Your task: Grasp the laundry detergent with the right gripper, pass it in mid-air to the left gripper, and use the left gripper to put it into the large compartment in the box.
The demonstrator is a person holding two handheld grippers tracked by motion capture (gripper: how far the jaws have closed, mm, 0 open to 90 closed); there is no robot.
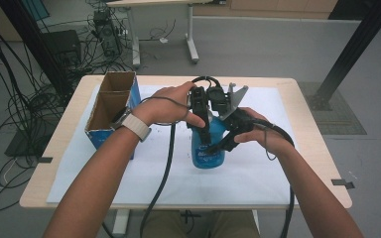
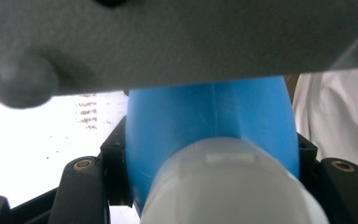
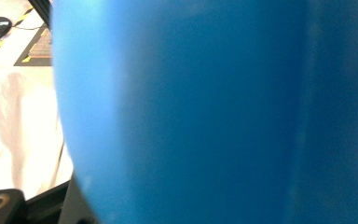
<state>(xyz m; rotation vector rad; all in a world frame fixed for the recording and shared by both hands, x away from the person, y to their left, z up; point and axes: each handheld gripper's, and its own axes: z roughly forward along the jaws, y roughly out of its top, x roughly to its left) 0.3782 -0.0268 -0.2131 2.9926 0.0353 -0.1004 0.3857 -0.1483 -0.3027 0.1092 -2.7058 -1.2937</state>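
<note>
Standing upright near the middle of the white-covered worktop (image 1: 258,173), a blue plastic bottle (image 1: 207,148) with a white screw cap (image 2: 228,186) is gripped by both tools at once. A slip is judged the main risk: the smooth rounded plastic could twist or squirt out from the pads if the two hands pull or turn unevenly, and the bottle could tip toward the open cardboard box (image 1: 113,106) at the left. The left gripper (image 1: 202,130) is closed on the bottle's neck, just below the cap, its jaws pressed to either side. The right gripper (image 1: 223,144) is clamped on the bottle's body from the right, its jaws drawn in against the blue wall.
</note>
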